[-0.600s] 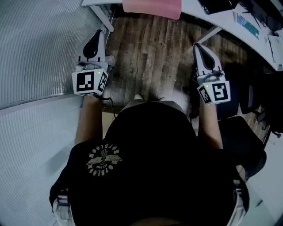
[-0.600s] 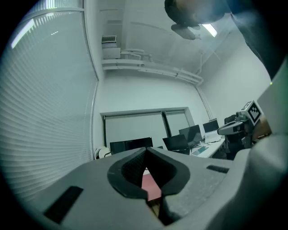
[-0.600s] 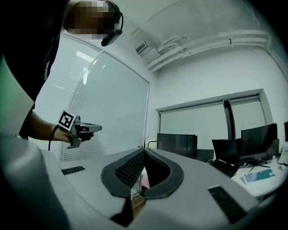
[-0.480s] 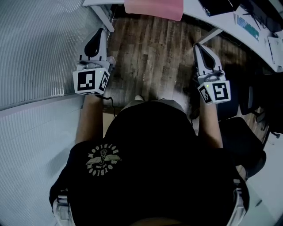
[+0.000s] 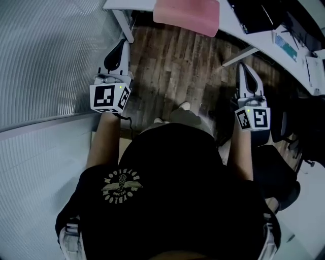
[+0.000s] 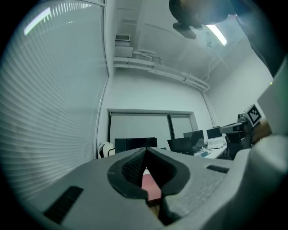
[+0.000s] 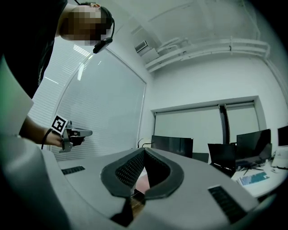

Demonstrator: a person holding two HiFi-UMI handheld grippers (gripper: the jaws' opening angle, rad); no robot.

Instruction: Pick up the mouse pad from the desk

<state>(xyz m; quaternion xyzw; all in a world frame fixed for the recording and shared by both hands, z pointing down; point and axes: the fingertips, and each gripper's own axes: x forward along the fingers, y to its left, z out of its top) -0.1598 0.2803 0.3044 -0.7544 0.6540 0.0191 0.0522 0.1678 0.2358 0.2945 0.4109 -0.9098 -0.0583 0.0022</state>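
At the near edge of the bench (image 5: 225, 18) the pink mouse pad (image 5: 187, 14) is seen overhanging. Short of it, the left gripper (image 5: 121, 46) and right gripper (image 5: 247, 71) are held empty, jaws pressed together. If the jaws are not opened first, the pad could be shoved away.

No word or number could be read with certainty. The black shirt (image 5: 177, 203) carried a pale winged emblem (image 5: 121, 185) on its left side, with arched lettering above and below it, too small and blurred to make out. The cube (image 5: 109, 96) on the left gripper (image 5: 121, 46) and the cube (image 5: 253, 118) on the right gripper (image 5: 246, 68) each bore black-and-white square marker patterns on their faces, not letters.
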